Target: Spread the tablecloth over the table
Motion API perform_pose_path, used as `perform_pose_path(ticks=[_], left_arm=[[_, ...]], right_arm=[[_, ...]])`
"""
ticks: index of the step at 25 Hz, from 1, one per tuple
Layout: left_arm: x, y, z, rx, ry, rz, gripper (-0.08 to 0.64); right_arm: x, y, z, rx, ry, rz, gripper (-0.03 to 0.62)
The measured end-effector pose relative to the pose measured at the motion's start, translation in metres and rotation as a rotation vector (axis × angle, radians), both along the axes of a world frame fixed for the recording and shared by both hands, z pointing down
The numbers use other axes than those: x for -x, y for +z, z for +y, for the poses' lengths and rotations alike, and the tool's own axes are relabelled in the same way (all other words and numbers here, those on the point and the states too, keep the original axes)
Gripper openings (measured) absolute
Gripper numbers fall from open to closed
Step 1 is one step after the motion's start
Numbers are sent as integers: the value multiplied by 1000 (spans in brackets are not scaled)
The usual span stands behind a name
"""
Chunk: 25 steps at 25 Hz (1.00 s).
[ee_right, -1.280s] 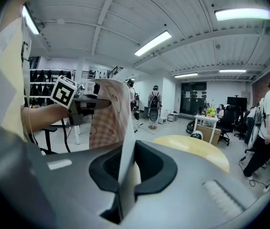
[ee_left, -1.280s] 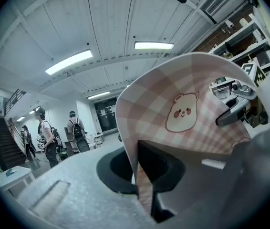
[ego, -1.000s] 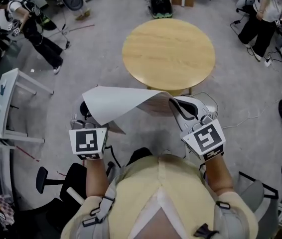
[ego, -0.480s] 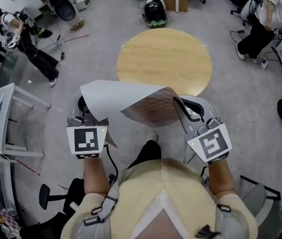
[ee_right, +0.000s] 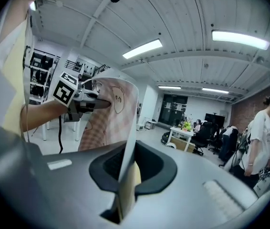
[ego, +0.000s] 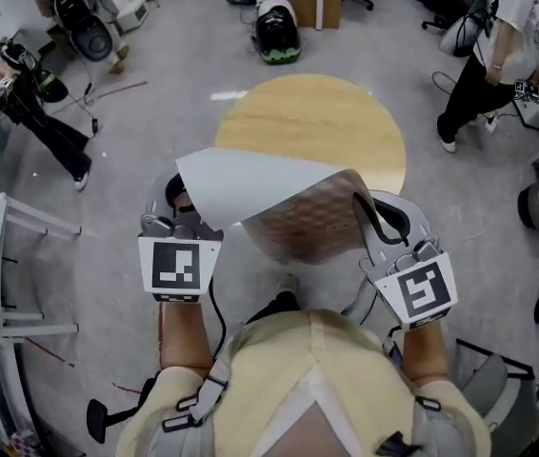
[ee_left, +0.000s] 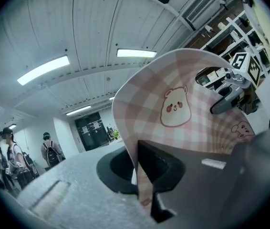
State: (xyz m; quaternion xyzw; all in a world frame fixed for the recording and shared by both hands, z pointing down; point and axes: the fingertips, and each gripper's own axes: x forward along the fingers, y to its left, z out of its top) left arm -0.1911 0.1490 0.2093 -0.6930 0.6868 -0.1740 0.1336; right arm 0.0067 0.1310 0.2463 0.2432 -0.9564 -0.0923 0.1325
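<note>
The tablecloth (ego: pixel 269 198) is a stiff sheet, white on its back and pink-checked with bear faces on its front (ee_left: pixel 182 123). It hangs curled in the air between both grippers, just short of the round wooden table (ego: pixel 312 122). My left gripper (ego: pixel 169 219) is shut on the sheet's left edge (ee_left: pixel 142 185). My right gripper (ego: pixel 384 227) is shut on the right edge (ee_right: pixel 125 171). Each gripper view shows the other gripper across the sheet. The sheet's far edge overlaps the table's near rim in the head view.
A person in dark trousers (ego: pixel 484 55) stands right of the table. Another person (ego: pixel 22 103) is at the far left. A black and green bag (ego: pixel 275 31) lies beyond the table. A white desk (ego: pixel 3 255) stands at the left.
Both grippers have carried the tablecloth forward toward the round table, which now lies closer. The sheet has risen a little and its far edge now reaches the table's near rim.
</note>
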Motion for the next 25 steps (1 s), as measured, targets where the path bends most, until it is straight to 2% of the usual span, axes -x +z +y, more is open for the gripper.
perform_pose_path(ticks=[5,13,18,25], left_arm=[[14,7,-49,10,77,-21,6],[36,23,-111,22,171,3,6],[34,24,-144,28,214,16,6],[21,-5,-197,-10,228,-45,6]], right_arm=[[10,9,-47,-10,105,42,9],[33,12,-92,-55,216,90,9],[31,14,-116,-60,248,95,9],[19,-3,-169,-113,270,59,9]])
